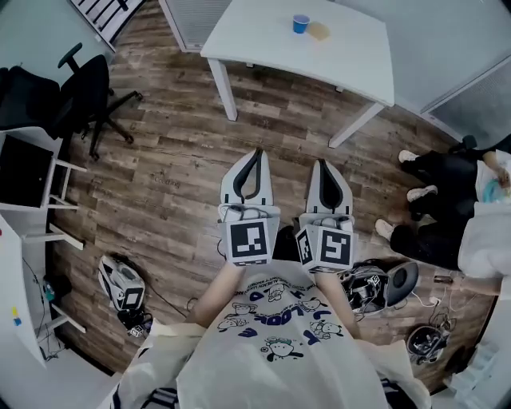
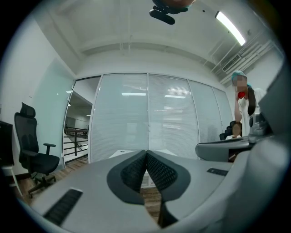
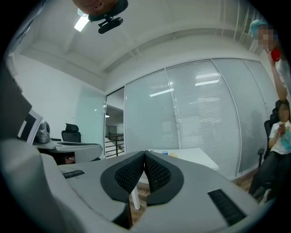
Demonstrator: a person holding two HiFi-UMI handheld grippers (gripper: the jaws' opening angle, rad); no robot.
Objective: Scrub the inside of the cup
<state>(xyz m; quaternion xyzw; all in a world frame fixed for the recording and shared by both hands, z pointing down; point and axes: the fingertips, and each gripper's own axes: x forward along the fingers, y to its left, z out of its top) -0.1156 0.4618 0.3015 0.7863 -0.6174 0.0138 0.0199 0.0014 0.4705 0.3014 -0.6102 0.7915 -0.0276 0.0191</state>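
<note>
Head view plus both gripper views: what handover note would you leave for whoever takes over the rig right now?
Left tool: shut, nothing between its jaws, held out over the wood floor.
Right tool: shut, also empty, alongside the left one.
Blue cup: stands on the white table some way ahead. A yellowish pad, probably the scrubber, lies just beside it.
Done: nothing; cup and pad are untouched.
Left: go to the table, take the cup in one tool and the pad in the other, and scrub the inside.
</note>
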